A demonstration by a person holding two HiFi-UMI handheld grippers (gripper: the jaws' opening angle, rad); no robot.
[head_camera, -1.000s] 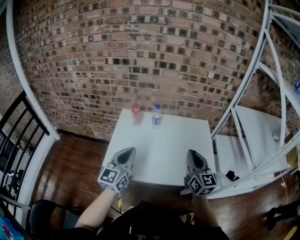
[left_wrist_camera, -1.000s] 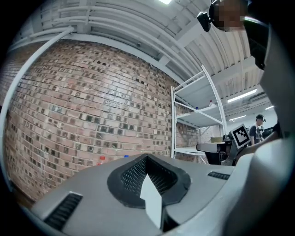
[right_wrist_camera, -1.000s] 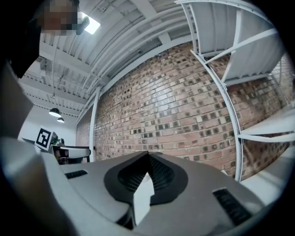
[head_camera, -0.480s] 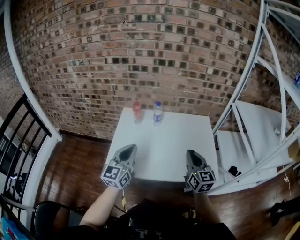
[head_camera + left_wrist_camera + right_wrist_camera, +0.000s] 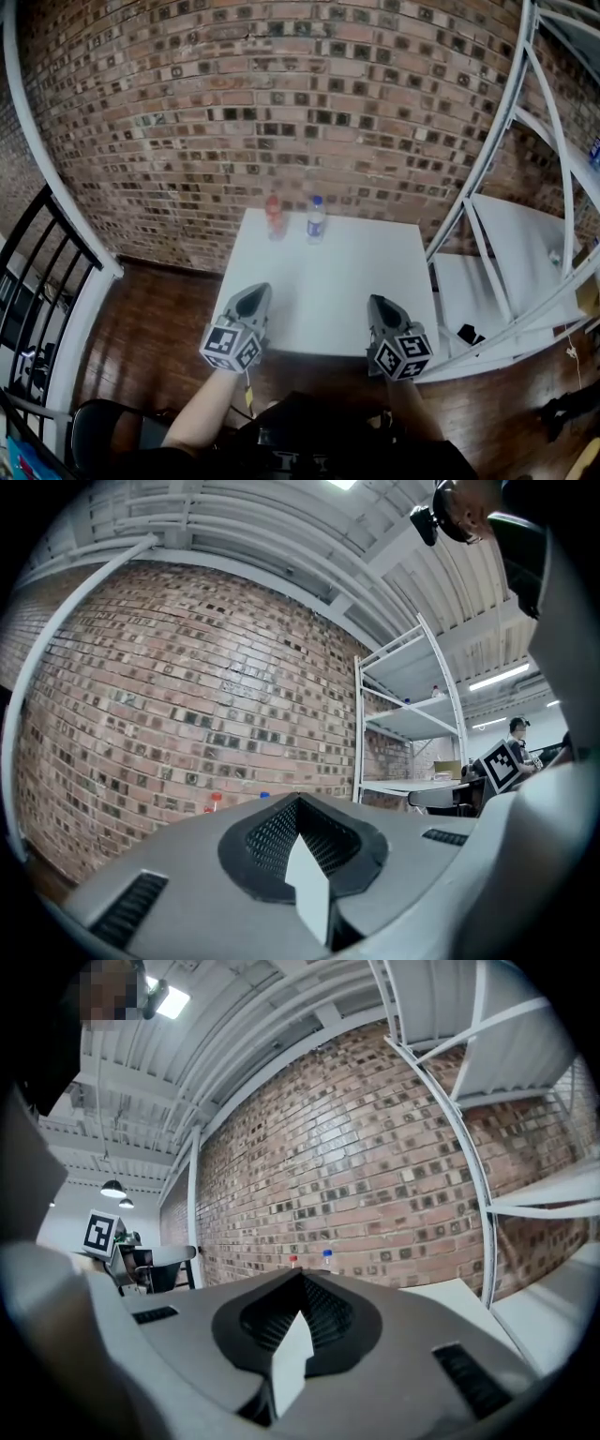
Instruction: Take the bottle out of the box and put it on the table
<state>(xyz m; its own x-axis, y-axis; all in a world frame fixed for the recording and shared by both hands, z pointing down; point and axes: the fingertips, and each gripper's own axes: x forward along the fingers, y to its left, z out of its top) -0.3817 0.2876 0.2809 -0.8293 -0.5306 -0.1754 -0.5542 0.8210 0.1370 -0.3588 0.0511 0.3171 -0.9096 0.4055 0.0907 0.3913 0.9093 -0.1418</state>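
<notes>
Two clear bottles stand at the far edge of the white table (image 5: 328, 291), close to the brick wall: one with a red cap (image 5: 274, 216) and one with a blue cap (image 5: 316, 217). No box shows in any view. My left gripper (image 5: 255, 294) hovers over the table's near left edge, shut and empty. Over the near right edge, my right gripper (image 5: 380, 306) is likewise shut on nothing. In the left gripper view only the red cap (image 5: 216, 798) and blue cap (image 5: 264, 795) peek over the jaws. The right gripper view shows the red cap (image 5: 293, 1260) and blue cap (image 5: 326, 1254) the same way.
A white metal shelving rack (image 5: 506, 253) stands right of the table, with a small black object (image 5: 464, 333) on its low shelf. A black railing (image 5: 37, 253) and a white post are at the left, and a black chair (image 5: 103, 422) at the lower left. The floor is dark wood.
The head view has tilted a little, so the table sits slightly higher in the picture. Both grippers stay shut at the table's near edge; the bottles have not moved.
</notes>
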